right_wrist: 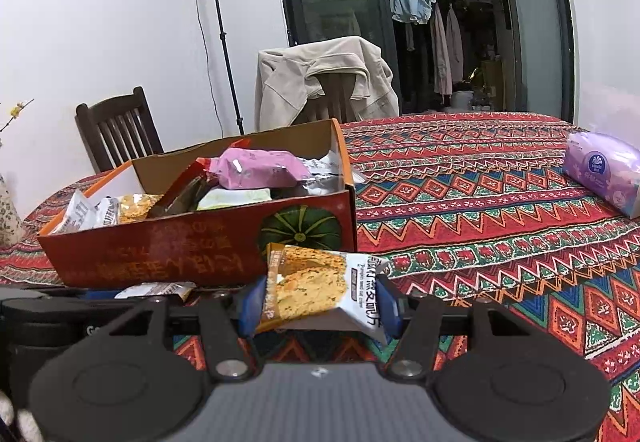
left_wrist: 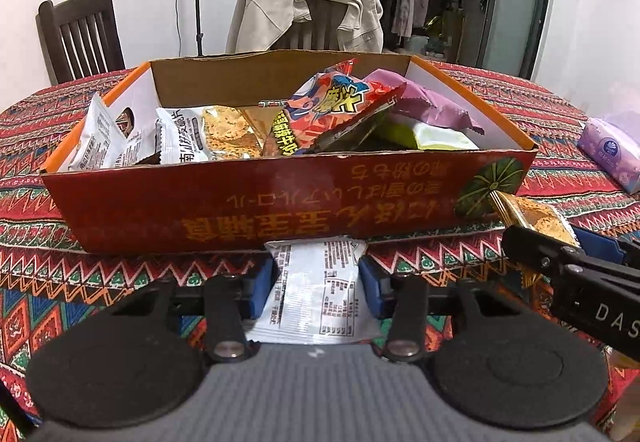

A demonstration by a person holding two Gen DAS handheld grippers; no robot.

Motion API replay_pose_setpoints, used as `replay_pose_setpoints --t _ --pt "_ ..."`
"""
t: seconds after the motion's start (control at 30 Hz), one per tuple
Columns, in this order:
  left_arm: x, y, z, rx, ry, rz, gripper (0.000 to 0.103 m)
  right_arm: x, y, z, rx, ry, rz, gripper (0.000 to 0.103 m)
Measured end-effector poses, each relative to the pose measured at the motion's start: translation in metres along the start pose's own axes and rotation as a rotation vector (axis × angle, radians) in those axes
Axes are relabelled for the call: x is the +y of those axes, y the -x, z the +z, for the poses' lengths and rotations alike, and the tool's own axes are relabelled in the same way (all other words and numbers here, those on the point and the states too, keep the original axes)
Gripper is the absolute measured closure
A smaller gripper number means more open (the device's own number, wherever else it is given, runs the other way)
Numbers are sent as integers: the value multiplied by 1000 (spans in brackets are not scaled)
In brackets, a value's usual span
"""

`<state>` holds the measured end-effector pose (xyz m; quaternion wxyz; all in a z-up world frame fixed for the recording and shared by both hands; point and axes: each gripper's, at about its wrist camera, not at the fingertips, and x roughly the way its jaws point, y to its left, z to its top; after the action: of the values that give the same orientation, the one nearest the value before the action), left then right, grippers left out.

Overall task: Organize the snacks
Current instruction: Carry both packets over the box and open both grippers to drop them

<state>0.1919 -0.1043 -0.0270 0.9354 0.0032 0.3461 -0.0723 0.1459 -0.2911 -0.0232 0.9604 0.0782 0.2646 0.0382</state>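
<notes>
A red cardboard box (left_wrist: 240, 205) with a pumpkin picture stands on the patterned tablecloth, piled with snack packets: white ones at the left, an orange-red bag (left_wrist: 340, 109) in the middle, a pink one (left_wrist: 420, 97) at the right. My left gripper (left_wrist: 318, 276) sits just before the box's near wall, blue pads pressed on a white snack packet (left_wrist: 316, 298) lying on the cloth. My right gripper (right_wrist: 320, 302) is shut on a golden oat-crisp packet (right_wrist: 316, 282), held off the cloth by the box's pumpkin corner (right_wrist: 300, 230). It also shows in the left wrist view as the right gripper (left_wrist: 540, 254).
A purple tissue pack (right_wrist: 604, 173) lies far right on the tablecloth (right_wrist: 480, 201). Behind the table stand a dark wooden chair (left_wrist: 80, 33) and a chair draped with a beige jacket (left_wrist: 304, 9). A lamp stand (right_wrist: 216, 21) is by the wall.
</notes>
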Motion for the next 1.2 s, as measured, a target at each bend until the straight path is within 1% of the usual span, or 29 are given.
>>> replay_pose_setpoints --t 0.13,0.3,0.5,0.77,0.93,1.03,1.2 --pt "0 7 0 -15 -5 1 57 0 2 0 -9 4 10 46" --pt "1 24 -1 -62 -20 14 57 1 5 0 -23 6 26 46" --pt "6 41 -3 -95 -16 14 57 3 10 0 -48 11 49 46" --pt "16 70 -5 -160 -14 14 57 8 17 0 -83 30 81 46" --pt "24 85 -1 -202 -3 13 57 12 20 3 -101 47 95 46" --pt "28 94 3 -231 -4 12 57 17 26 6 -127 74 97 46" --pt "32 102 12 -273 -3 3 57 27 41 19 -167 109 95 46"
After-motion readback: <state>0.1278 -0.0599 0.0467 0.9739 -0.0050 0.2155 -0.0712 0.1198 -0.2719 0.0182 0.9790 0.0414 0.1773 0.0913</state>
